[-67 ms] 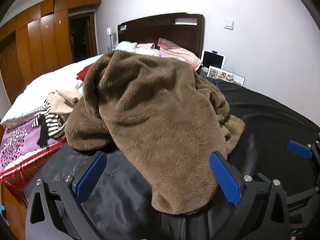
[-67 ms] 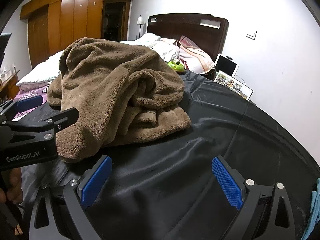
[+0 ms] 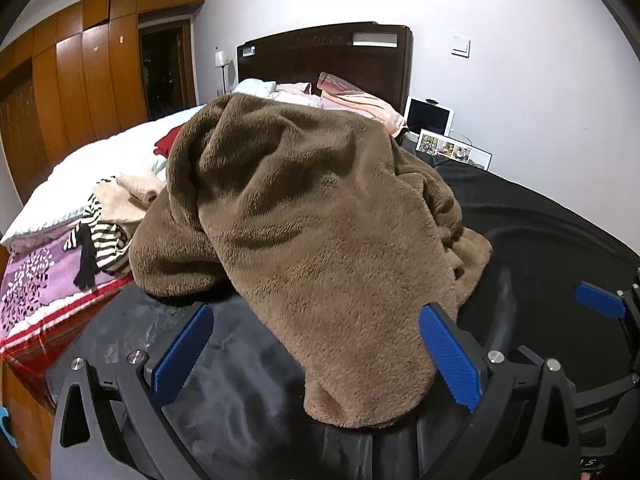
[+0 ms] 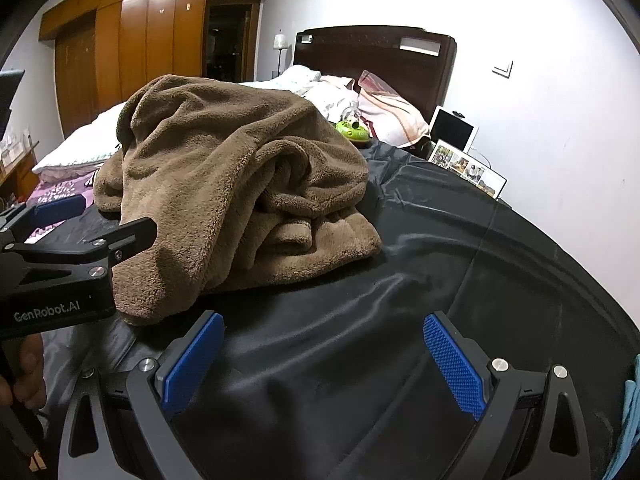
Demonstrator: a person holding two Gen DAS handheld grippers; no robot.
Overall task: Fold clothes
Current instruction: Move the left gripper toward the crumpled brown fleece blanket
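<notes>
A brown fleece garment [image 3: 312, 216] lies heaped and crumpled on a black sheet [image 3: 540, 240] over the bed. In the left wrist view its near flap hangs down between the blue pads of my left gripper [image 3: 316, 356], which stands open around it without pinching. My right gripper [image 4: 324, 360] is open over bare black sheet [image 4: 400, 300], to the right of the brown fleece garment [image 4: 240, 184]. The left gripper [image 4: 72, 236] shows from the side at the left of the right wrist view, against the garment's near edge. A hand [image 4: 24, 372] holds its handle.
A pile of other clothes, striped and beige [image 3: 112, 212], lies left of the heap on a purple bedspread [image 3: 32, 280]. Pillows [image 4: 384, 116], a green toy [image 4: 352, 130], a dark headboard [image 3: 324, 56], a tablet [image 4: 454, 130] and a photo frame [image 4: 466, 168] are behind. Wooden wardrobes [image 3: 60, 92] line the left wall.
</notes>
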